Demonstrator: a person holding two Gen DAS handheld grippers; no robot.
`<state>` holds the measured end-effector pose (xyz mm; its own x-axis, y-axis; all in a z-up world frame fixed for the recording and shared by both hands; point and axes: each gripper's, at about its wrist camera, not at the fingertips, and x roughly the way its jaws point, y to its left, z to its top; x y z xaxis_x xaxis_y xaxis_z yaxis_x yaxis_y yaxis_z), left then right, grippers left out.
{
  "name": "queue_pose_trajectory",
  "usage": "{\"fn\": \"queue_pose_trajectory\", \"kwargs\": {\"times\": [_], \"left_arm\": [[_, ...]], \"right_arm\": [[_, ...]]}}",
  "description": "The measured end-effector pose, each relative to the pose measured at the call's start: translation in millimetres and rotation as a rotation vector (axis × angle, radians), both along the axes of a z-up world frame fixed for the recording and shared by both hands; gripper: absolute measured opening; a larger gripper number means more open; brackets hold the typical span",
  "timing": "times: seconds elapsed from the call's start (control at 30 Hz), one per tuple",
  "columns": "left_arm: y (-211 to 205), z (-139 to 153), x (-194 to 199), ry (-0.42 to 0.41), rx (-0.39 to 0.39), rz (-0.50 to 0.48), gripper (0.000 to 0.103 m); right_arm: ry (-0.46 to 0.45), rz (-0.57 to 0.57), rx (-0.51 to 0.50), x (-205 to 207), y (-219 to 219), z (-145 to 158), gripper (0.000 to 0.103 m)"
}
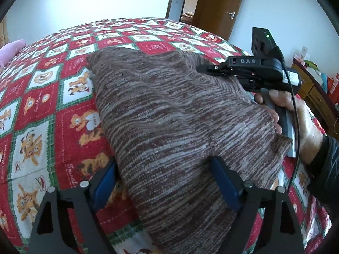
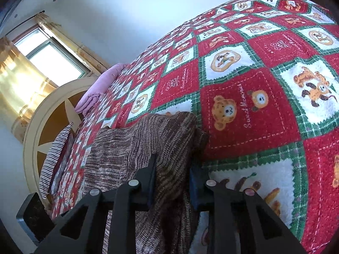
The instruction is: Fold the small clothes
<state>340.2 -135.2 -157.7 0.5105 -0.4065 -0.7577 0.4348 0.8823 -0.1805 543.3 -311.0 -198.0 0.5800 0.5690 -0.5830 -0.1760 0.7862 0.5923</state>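
Note:
A brown-and-grey knitted sweater (image 1: 169, 105) lies folded on the bed, running from the near edge toward the middle. My left gripper (image 1: 165, 182) straddles its near end. The blue pads stand wide, and the left pad (image 1: 103, 186) is apart from the cloth edge. In the right wrist view the sweater (image 2: 127, 148) is bunched up between the fingers of my right gripper (image 2: 173, 167), which is shut on a fold at its corner. The left wrist view shows that right gripper (image 1: 203, 68) from the side, over the sweater's far right edge, held by a person's hand (image 1: 300, 116).
A red, white and green bear-print bedspread (image 2: 254, 105) covers the whole bed. A pink pillow (image 2: 95, 93) and a striped pillow (image 2: 55, 154) lie by the round headboard (image 2: 36, 131). Wooden furniture (image 1: 313, 93) stands beside the bed, with an open door (image 1: 220, 4) beyond.

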Motion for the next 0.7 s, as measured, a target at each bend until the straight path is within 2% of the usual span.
{"fn": "queue_pose_trajectory", "kwargs": {"times": [0.1,0.27,0.37,0.4,0.47,0.63,0.7], "left_arm": [[-2,3,-4,-0.008,0.008,-0.003,0.074],[-6,4,-6,-0.014,0.026,-0.002,0.071],[-7,5,-7,-0.026,0.022,-0.017,0.057],[-8,6,-8,-0.027,0.02,-0.022,0.05],[-11,7,-10,-0.032,0.024,-0.028,0.045],[-12,12,-12,-0.035,0.058,-0.028,0.035],[-12,16,-13,-0.037,0.07,-0.029,0.029]], "right_arm": [[-0.009,0.001,-0.007,-1,-1,2,0.027],[-0.02,-0.001,-0.008,-2,-2,2,0.027],[-0.016,-0.004,-0.024,0,-1,1,0.026],[-0.018,-0.006,-0.037,0,1,2,0.026],[-0.028,-0.014,-0.077,-2,6,4,0.026],[-0.04,-0.063,-0.214,-10,19,14,0.024],[-0.032,-0.085,-0.24,-14,22,19,0.021]]}}
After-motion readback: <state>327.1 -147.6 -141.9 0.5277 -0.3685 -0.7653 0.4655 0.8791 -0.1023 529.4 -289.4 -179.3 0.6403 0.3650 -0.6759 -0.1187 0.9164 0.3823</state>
